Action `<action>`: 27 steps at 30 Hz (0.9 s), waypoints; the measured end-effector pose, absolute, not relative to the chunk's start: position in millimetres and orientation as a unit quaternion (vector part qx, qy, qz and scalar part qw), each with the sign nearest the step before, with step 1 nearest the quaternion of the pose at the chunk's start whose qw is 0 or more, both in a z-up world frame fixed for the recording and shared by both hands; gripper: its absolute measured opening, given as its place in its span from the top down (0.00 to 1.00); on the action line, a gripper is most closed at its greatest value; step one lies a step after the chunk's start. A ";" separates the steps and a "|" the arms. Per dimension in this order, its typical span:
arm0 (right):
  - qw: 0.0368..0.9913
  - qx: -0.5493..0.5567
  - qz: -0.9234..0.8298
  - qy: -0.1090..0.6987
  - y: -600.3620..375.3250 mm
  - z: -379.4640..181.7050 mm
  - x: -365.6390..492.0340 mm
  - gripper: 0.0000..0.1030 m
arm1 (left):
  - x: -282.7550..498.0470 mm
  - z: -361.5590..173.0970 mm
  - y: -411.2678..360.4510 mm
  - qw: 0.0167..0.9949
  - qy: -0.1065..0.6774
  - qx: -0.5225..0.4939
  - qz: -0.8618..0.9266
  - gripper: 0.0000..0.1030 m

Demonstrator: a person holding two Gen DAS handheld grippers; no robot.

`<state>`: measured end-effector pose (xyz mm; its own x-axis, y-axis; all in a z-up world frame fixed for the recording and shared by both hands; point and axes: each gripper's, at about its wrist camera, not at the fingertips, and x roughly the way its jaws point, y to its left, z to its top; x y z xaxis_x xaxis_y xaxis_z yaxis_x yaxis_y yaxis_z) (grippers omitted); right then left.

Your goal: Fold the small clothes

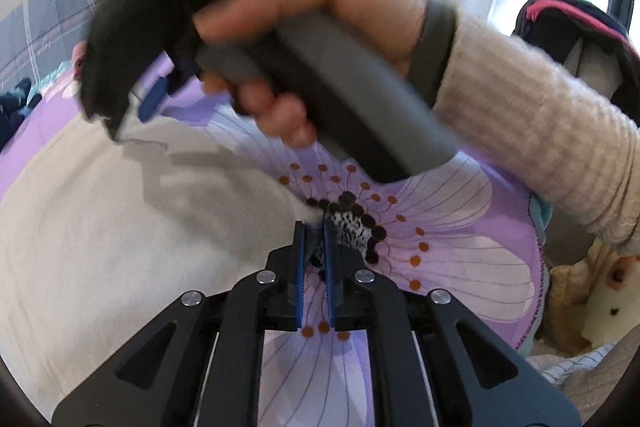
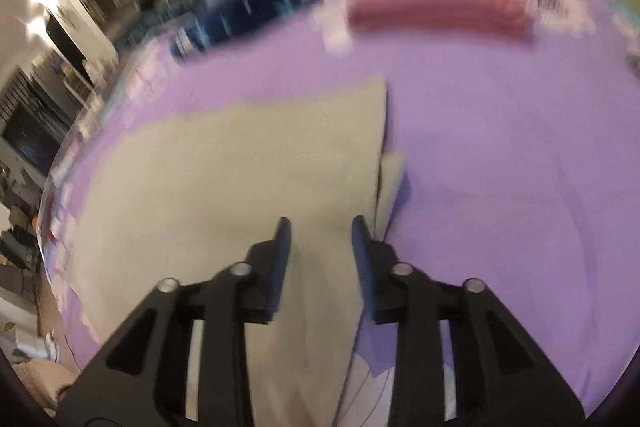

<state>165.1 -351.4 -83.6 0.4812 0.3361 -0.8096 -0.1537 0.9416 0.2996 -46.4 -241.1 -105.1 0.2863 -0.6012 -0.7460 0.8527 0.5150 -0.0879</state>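
The left gripper [image 1: 314, 229] has its fingers pinched shut on a corner of the cloth [image 1: 120, 227]. The right gripper [image 2: 320, 223] has its fingers partly open over the cloth's right edge, holding nothing. The beige cloth lies flat on the purple bed [image 2: 500, 167]. If the left hand pulls alone, the cloth could bunch up or slip out, making a crooked fold. Farther back lie a pink cloth [image 2: 436, 7] and a dark one [image 2: 236, 15]. No writing can be read.

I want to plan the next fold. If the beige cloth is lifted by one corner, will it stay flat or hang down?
The beige cloth would probably hang limp: it lies flat in soft layers on the purple sheet. It looks thin, so likely light.
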 end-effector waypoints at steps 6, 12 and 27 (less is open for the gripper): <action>0.869 0.115 0.136 0.462 -360.1 -70.3 143.5 0.73 | -44.3 -97.5 -177.0 0.813 0.381 0.121 -0.423 0.76; 0.888 0.078 0.091 0.444 -359.7 -49.4 95.1 0.63 | -36.4 -83.4 -83.3 0.871 0.364 0.072 -0.322 0.63; 0.878 -0.178 0.277 0.348 -111.0 -30.2 -1.1 0.47 | -64.0 -49.9 146.9 0.953 0.299 -0.046 -0.018 0.53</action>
